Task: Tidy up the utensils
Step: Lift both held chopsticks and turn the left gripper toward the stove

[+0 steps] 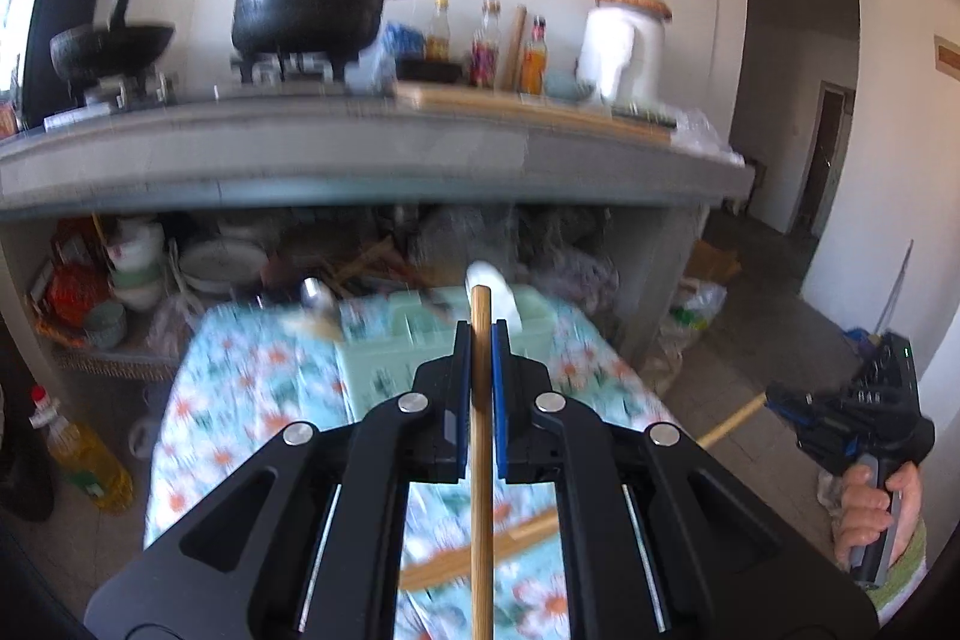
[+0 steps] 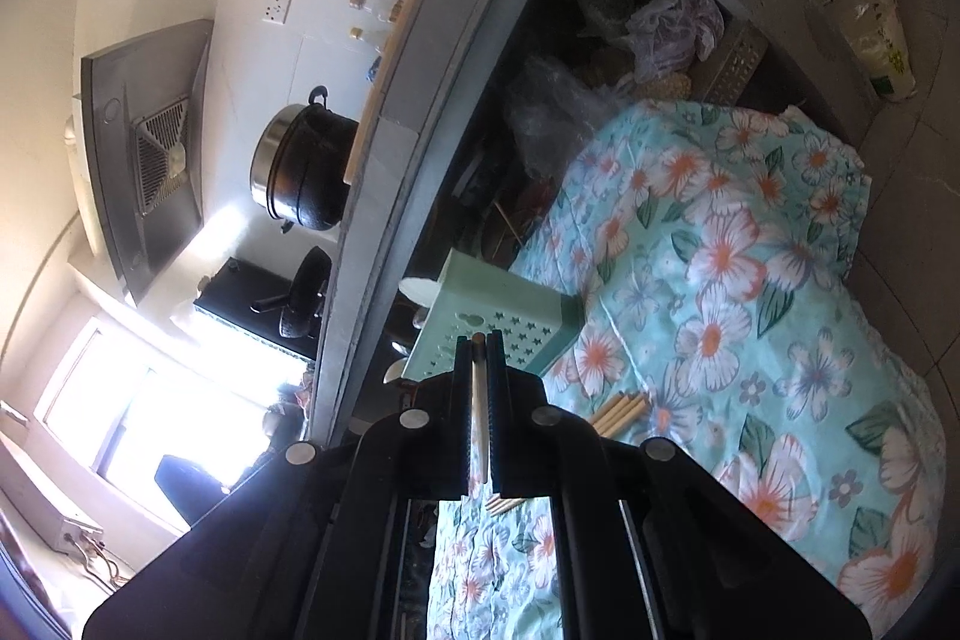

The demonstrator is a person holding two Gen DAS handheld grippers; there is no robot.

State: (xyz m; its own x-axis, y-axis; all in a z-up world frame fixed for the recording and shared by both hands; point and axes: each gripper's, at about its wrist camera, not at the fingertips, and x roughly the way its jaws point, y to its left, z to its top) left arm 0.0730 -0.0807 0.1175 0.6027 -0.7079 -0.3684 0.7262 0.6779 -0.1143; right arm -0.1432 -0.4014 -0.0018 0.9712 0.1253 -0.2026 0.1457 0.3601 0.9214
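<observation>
- We clench one wooden chopstick [image 1: 481, 436] in the left tool [image 1: 481, 340], another chopstick [image 2: 478, 400] in the right tool [image 2: 478, 346].
- Both hang above the floral-clothed desk [image 2: 750, 244]; spare chopsticks [image 2: 618, 412] lie there.
- Next, we judge: carry them to the green utensil holder [image 2: 510, 310] and drop them in upright.

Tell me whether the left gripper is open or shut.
Shut. The left gripper has its blue pads pressed against a wooden chopstick running between them.
</observation>
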